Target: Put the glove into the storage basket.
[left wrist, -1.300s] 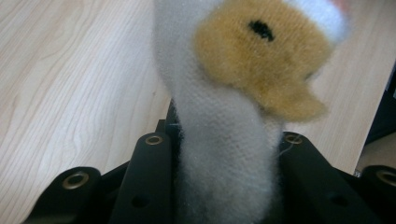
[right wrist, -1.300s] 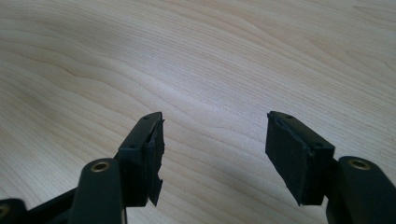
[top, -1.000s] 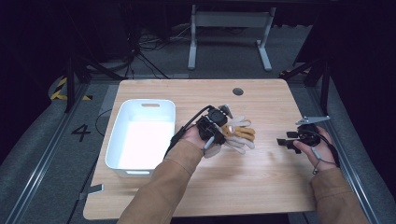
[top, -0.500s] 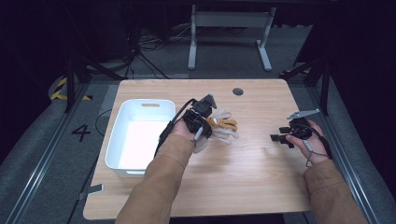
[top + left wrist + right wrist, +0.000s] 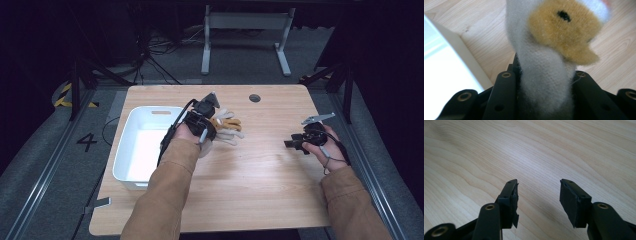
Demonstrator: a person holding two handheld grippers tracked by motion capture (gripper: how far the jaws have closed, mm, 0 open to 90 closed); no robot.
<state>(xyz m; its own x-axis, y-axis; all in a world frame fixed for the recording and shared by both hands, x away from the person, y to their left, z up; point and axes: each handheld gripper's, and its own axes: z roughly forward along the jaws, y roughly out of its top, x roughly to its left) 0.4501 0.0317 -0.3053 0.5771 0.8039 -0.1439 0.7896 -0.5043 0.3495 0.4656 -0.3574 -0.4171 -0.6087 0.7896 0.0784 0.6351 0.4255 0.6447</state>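
The left hand-held gripper (image 5: 544, 100) is clamped on a soft plush toy (image 5: 554, 50) — white knit body with a tan patch and a small black mark — and the high view shows the toy (image 5: 225, 127) just right of the white bin (image 5: 131, 165), over the wooden tabletop (image 5: 250, 190), with its floppy limbs fanning out to the right. In the left gripper view the jaws pinch a narrow white part of the toy, with the bulk of it beyond the tips; whether it is lifted clear of the wood I cannot tell. The likely trouble is slippage — fuzzy, compressible fabric can creep out of a narrow pinch if the hand swings quickly toward the bin. Trailing limbs could also catch on the bin's near wall, which stands close at the left, and drag the toy loose or leave it draped over the rim. The right hand-held gripper (image 5: 537, 195) has its jaws apart over bare wood, well away near the right edge, too far to help steady the load.
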